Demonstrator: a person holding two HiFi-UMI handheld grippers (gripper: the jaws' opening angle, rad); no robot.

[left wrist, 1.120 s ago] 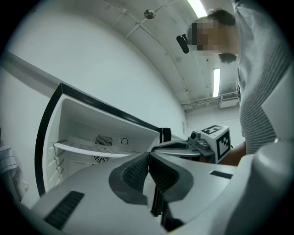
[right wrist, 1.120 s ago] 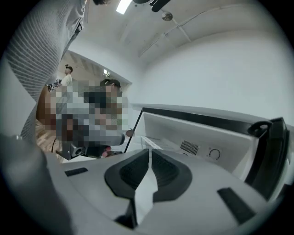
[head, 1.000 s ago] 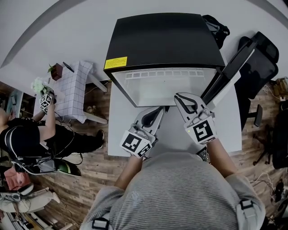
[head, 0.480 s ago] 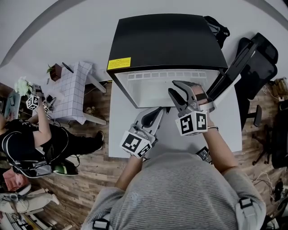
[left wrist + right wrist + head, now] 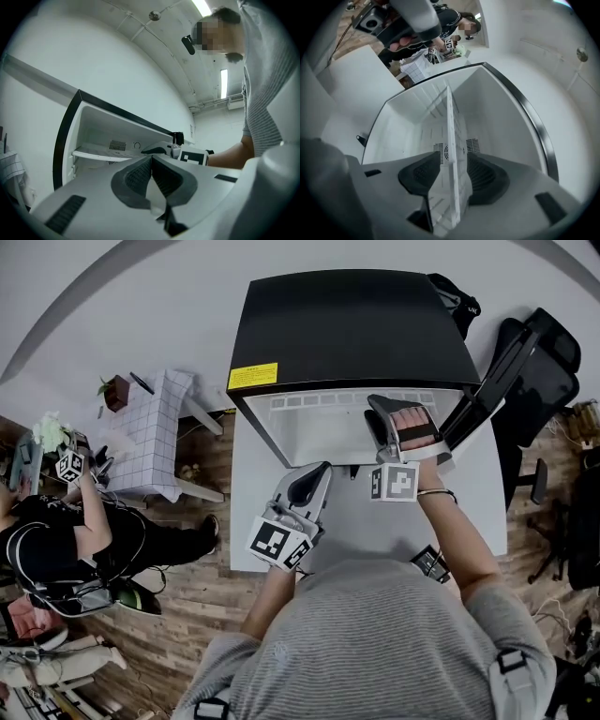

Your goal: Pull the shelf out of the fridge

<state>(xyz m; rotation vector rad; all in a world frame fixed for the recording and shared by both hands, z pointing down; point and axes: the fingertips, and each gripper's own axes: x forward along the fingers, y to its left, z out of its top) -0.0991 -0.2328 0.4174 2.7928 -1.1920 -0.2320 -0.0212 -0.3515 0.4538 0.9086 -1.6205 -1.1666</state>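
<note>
The black-topped fridge stands open, and its white shelf lies across the white inside. My right gripper reaches into the opening. In the right gripper view the shelf runs edge-on between the dark pads, with a gap on each side. My right gripper is open and its jaws have just been opening, the shelf's front edge between them. My left gripper hangs in front of the fridge, left of the right one. It is shut on nothing, facing the shelf.
The fridge door hangs open at the right. The fridge sits on a white table. A black office chair stands at the far right. At the left are a small checked-cloth table and another person.
My right gripper has rolled, moved forward into the fridge opening and opened its jaws around the shelf's edge. My left gripper has shifted slightly and stays shut.
</note>
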